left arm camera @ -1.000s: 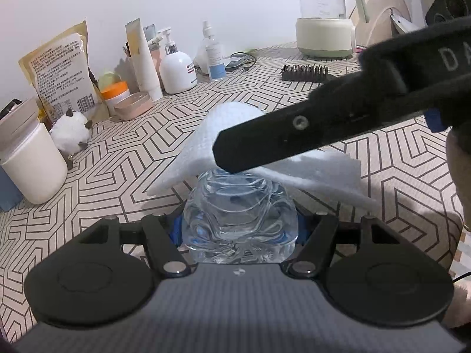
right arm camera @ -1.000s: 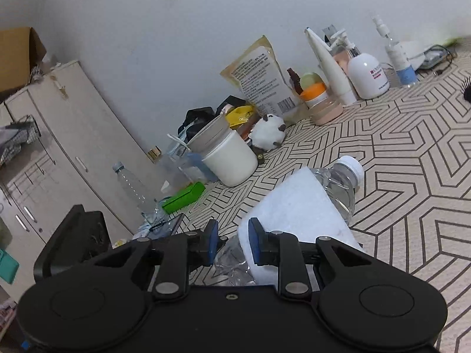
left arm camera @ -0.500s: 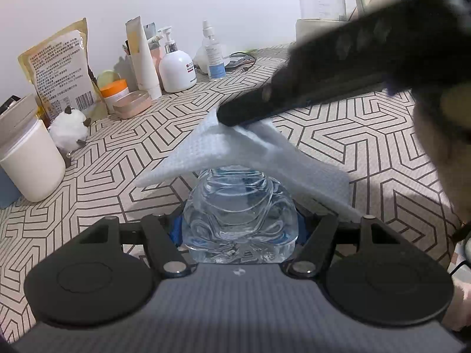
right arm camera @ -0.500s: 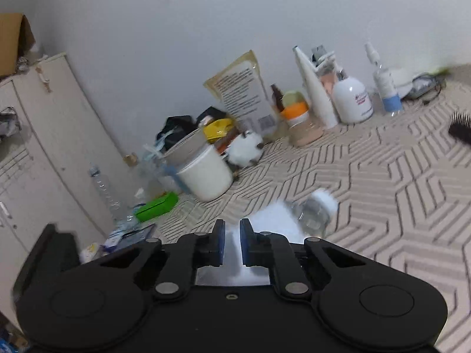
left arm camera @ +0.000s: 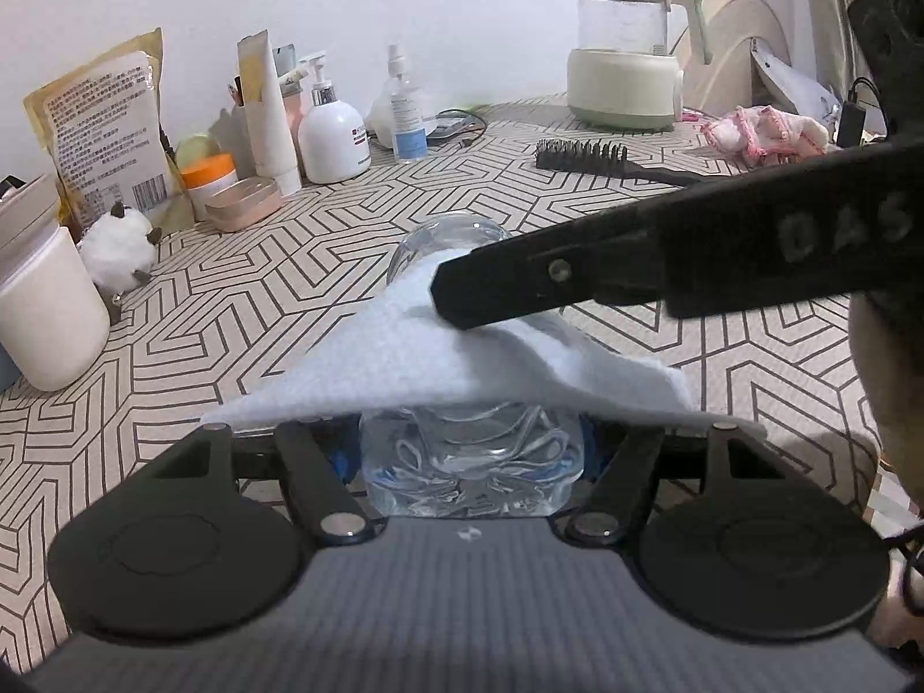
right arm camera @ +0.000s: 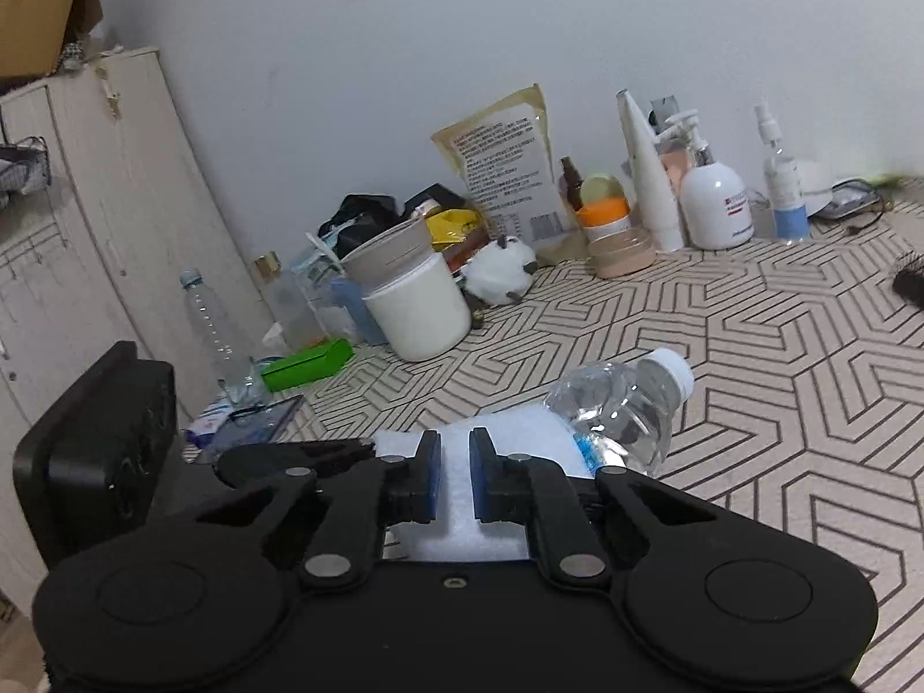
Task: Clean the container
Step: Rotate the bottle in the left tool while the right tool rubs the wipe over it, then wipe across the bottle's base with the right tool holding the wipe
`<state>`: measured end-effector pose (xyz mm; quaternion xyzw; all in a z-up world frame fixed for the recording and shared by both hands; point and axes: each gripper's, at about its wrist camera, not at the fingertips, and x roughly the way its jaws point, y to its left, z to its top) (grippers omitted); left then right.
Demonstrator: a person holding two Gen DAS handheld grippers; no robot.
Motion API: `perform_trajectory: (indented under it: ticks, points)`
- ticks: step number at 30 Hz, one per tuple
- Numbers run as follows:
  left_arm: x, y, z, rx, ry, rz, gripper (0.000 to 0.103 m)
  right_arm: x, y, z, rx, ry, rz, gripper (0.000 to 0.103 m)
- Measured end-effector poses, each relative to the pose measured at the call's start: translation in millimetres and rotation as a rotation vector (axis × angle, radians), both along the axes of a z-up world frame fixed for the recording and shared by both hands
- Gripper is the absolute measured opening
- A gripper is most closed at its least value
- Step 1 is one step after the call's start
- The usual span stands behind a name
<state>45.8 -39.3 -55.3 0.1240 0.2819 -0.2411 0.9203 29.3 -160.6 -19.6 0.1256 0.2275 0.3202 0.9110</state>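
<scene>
The clear plastic bottle (left arm camera: pixel 470 462) lies on its side out on the open middle of the patterned table (left arm camera: pixel 231 312), and the left gripper (left arm camera: pixel 470 450) has it clamped by the base end, blue pads pressed to either side of the crumpled bottom. Draped over the bottle's body is a white cloth (left arm camera: pixel 404 364), spread like a tent from one side to the other. The right gripper (right arm camera: pixel 454 482) comes in from the right-hand side, its fingers (left arm camera: pixel 520 289) lying on the cloth atop the bottle; from its own camera the jaws sit narrowly apart with the white cloth between the blue pads, pinching it. Beyond the cloth the bottle's shoulder and white cap (right arm camera: pixel 670 369) poke out, pointing toward the table's far side. The bottle looks see-through with no liquid level I can make out.

Along the far edge by the wall stand the other containers: a glass kettle (left arm camera: pixel 626 46) on its cream base near the far right corner, a white pump bottle (left arm camera: pixel 332 136), a small spray bottle (left arm camera: pixel 404 115) with a blue label, an upright white tube (left arm camera: pixel 263 104), an orange-lidded jar (left arm camera: pixel 208 182), a printed kraft pouch (left arm camera: pixel 104 133). At the left edge sits a white tub (left arm camera: pixel 49 312) with a grey cup nested in its top. A black hairbrush (left arm camera: pixel 589 159) lies in front of the kettle.
</scene>
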Motion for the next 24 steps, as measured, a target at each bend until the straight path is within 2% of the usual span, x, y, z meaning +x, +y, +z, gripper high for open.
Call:
perform_trajectory:
  ticks: [2,4,6,8,9,11,15,19,21,24]
  points:
    - [-2.9,-2.4,0.3,0.013,-0.006,0.001,0.066,-4.5,5.2,3.3,-0.071,-0.033,-0.030,0.017]
    - [-4.9,-3.7,0.5,0.022,-0.011,0.005,0.066,-8.8,4.7,4.6,-0.081,-0.038,-0.036,0.023]
    - [-5.0,-3.4,0.6,0.020,-0.012,0.006,0.066,-13.6,2.0,4.1,-0.079,-0.028,-0.039,0.043]
    - [-4.9,-3.3,0.7,0.018,-0.012,0.005,0.066,-16.7,-1.2,2.4,-0.100,-0.019,-0.072,0.051]
    - [-5.0,-3.6,0.7,0.020,-0.013,0.005,0.066,-16.9,-3.3,1.4,-0.108,-0.014,-0.089,0.051]
    - [-5.2,-4.0,0.5,0.022,-0.015,0.005,0.066,-14.4,-11.2,0.2,-0.091,0.005,-0.119,0.052]
    - [-5.5,-3.2,0.5,0.017,-0.012,0.005,0.066,-5.4,-27.2,-3.7,0.006,0.072,-0.134,0.061]
    - [-4.3,-0.9,0.8,0.001,-0.003,0.006,0.066,4.0,-24.8,-11.9,0.078,0.140,-0.091,0.061]
    - [-4.2,-0.2,1.0,-0.003,0.000,0.007,0.066,-1.6,-13.7,-11.0,0.055,0.104,-0.029,0.052]
    - [-5.3,-1.0,1.3,0.001,-0.004,0.003,0.066,-9.9,-5.8,-8.4,0.013,0.051,-0.001,0.044]
